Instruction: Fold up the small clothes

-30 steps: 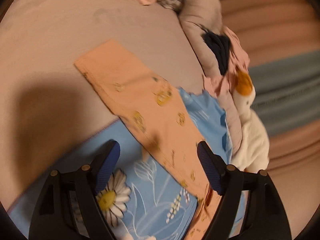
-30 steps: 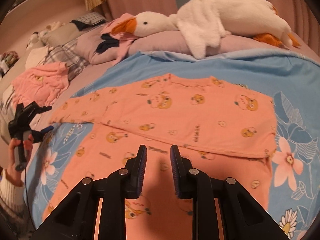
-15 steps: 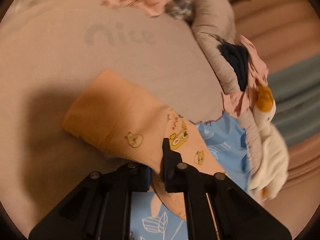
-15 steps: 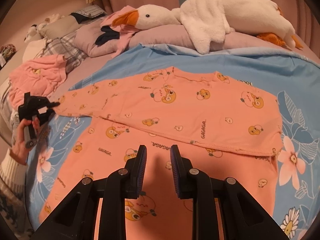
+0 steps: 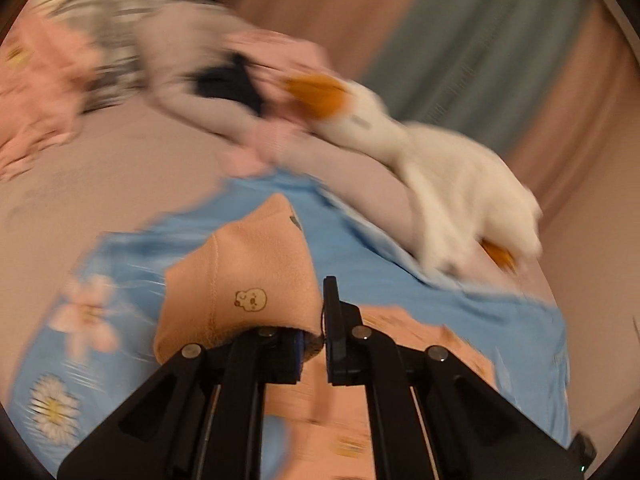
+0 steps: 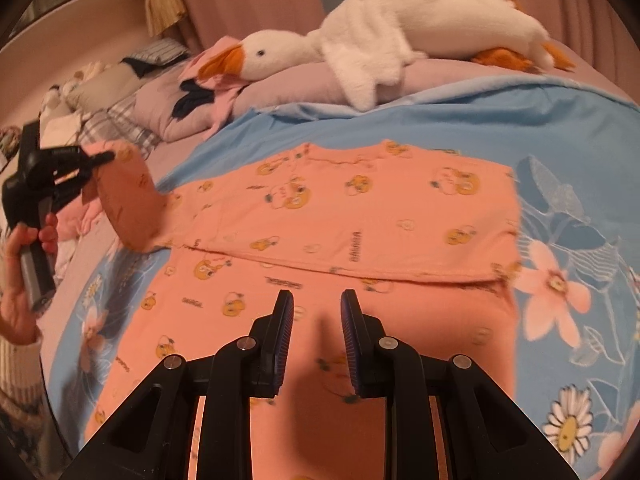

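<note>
Left tongs (image 5: pixel 316 320) pinch orange sleeve (image 5: pixel 244 276), lifted; right tongs (image 6: pixel 316 332) hover narrowly parted, empty.

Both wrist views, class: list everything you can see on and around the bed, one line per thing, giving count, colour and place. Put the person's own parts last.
pyjama top: one, orange with yellow cartoon prints, spread flat on the blue sheet, one sleeve end lifted at the left.
floral sheet: one, blue with pink and white flowers, under the top.
plush goose: one, white with orange beak and feet, lying on the mauve pillow behind the sheet.
mauve pillow: one, along the far edge of the sheet.
pink garment: one, crumpled, far left, blurred.
left gripper: one, black, shut on the sleeve end.
right gripper: one, black, open, empty, above the top's near part.
left hand: one, gripping the left gripper's handle.
</note>
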{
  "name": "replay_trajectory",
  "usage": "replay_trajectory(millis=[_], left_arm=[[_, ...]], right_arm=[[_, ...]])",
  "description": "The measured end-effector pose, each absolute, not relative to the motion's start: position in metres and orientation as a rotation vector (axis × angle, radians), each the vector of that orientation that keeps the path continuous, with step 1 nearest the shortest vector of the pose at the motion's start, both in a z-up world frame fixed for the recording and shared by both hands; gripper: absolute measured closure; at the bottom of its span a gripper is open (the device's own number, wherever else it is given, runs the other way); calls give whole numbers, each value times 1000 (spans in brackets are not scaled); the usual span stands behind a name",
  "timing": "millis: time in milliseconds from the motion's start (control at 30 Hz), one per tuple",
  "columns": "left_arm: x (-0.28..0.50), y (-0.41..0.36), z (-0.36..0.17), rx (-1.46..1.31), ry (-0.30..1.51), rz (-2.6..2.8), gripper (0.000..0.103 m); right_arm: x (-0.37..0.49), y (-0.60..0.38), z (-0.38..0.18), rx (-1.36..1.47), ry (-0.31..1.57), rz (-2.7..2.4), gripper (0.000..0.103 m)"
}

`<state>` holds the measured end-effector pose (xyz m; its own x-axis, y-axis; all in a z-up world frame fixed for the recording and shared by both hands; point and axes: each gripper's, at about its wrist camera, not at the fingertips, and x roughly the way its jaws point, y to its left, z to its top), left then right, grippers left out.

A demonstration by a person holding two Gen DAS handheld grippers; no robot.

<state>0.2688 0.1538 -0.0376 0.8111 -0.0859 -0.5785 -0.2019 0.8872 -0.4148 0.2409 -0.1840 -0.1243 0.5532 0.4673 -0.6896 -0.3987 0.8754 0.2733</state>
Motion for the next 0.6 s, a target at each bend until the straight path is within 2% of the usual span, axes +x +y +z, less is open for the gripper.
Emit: replay_trajectory(millis=[233,300,333,367,433,533,600], left_arm=[[304,-16,-75,-230,772,-156,97],[313,-53,-96,-137,841,-187,89],[315,-62,-107,-106,874,-195,81],[318,-74,-120,-69,917,-195,67],[319,-82,-137,-52,976,-212,52],[310,-83,-137,-53,968,-271,42],[297,-70,-124,-108,946,-333,40]], right_arm=[[232,-238,-119,144,815,425,79],[229,-251,-119,154,813,400,79],[228,-256,-119,159,814,392,79],[228,-262,-120,165,819,380,79],[227,-272,-121,177,827,360,75],[226,-281,-119,192,817,348,74],[227,-281,-118,195,808,347,74]])
